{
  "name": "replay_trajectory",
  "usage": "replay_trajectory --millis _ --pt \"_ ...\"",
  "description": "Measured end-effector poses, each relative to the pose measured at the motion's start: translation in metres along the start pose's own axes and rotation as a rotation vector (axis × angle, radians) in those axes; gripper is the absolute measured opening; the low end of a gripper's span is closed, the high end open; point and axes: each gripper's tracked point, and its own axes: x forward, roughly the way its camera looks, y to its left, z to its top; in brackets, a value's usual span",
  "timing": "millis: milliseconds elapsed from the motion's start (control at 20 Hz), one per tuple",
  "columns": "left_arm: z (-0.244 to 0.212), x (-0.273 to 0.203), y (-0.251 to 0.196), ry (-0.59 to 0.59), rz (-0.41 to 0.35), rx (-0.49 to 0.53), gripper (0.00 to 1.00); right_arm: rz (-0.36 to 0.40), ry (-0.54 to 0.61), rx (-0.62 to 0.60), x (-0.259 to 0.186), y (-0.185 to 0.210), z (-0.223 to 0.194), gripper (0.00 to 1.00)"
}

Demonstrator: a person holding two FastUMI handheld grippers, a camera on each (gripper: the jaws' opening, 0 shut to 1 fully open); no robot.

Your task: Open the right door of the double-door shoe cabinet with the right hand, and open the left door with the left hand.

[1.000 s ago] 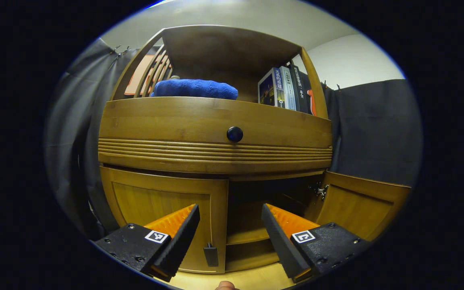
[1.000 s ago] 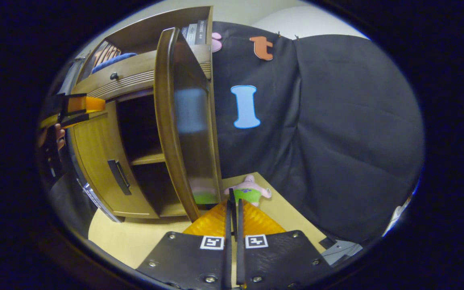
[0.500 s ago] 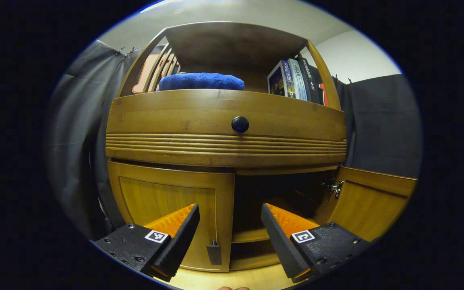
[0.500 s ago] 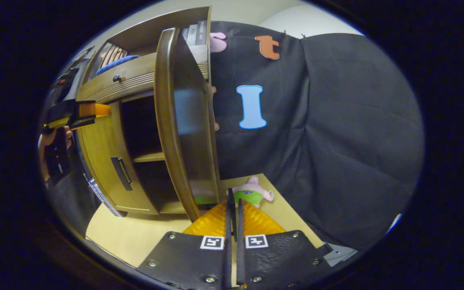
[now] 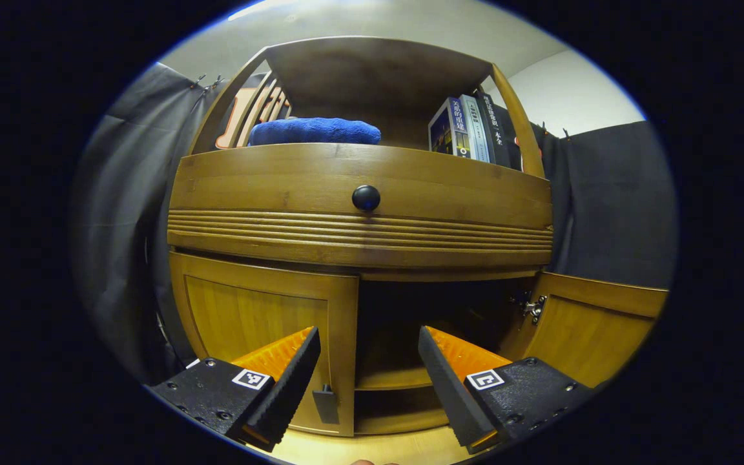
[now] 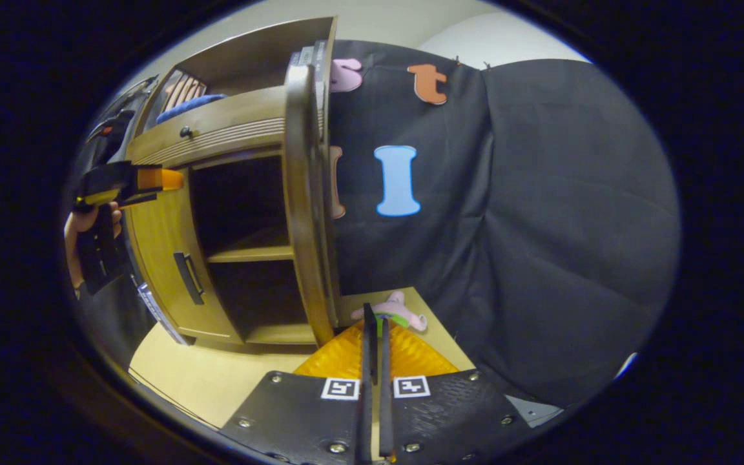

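Black-cloth booth, pale wood floor (image 6: 217,381), brown wooden double-door shoe cabinet (image 5: 359,194) against the wall.

Left gripper (image 5: 367,368): fingers wide apart, holding nothing, aimed at the cabinet's lower half. Between the fingers: inner edge of the closed left door (image 5: 262,329) with its small dark pull handle (image 5: 325,403), touching neither finger.

Right gripper (image 6: 372,336): fingers pressed together, nothing visibly between them, tips just beside the bottom edge of the open right door (image 6: 304,194), which is swung out edge-on. Contact: cannot tell.

Inside: one shelf (image 6: 249,255), dark interior.

Above: drawer with round black knob (image 5: 366,197), folded blue towel (image 5: 314,131), upright books (image 5: 469,126); spine text too small to read.

Pink-and-green plush toy (image 6: 392,313) on the floor behind the right door.
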Motion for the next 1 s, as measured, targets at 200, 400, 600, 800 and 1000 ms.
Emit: replay_trajectory --millis 200,400,600,800,1000 --pt "-0.008 0.002 -0.013 0.014 -0.011 -0.002 0.99 -0.010 -0.075 0.036 -0.007 -0.012 0.028 0.05" --pt "-0.014 0.002 -0.011 0.008 0.007 -0.006 0.90 -0.020 -0.142 0.014 -0.019 -0.018 0.067 0.05" --pt "-0.032 0.001 0.007 0.036 0.090 0.002 0.90 -0.034 -0.174 0.000 -0.026 -0.030 0.094 0.05" --pt "-0.057 0.001 0.018 0.045 0.140 0.000 0.94 -0.057 -0.199 -0.014 -0.028 -0.046 0.111 0.05" --pt "-0.092 0.011 0.040 0.087 0.202 0.013 0.87 -0.091 -0.221 -0.029 -0.028 -0.054 0.123 0.10"
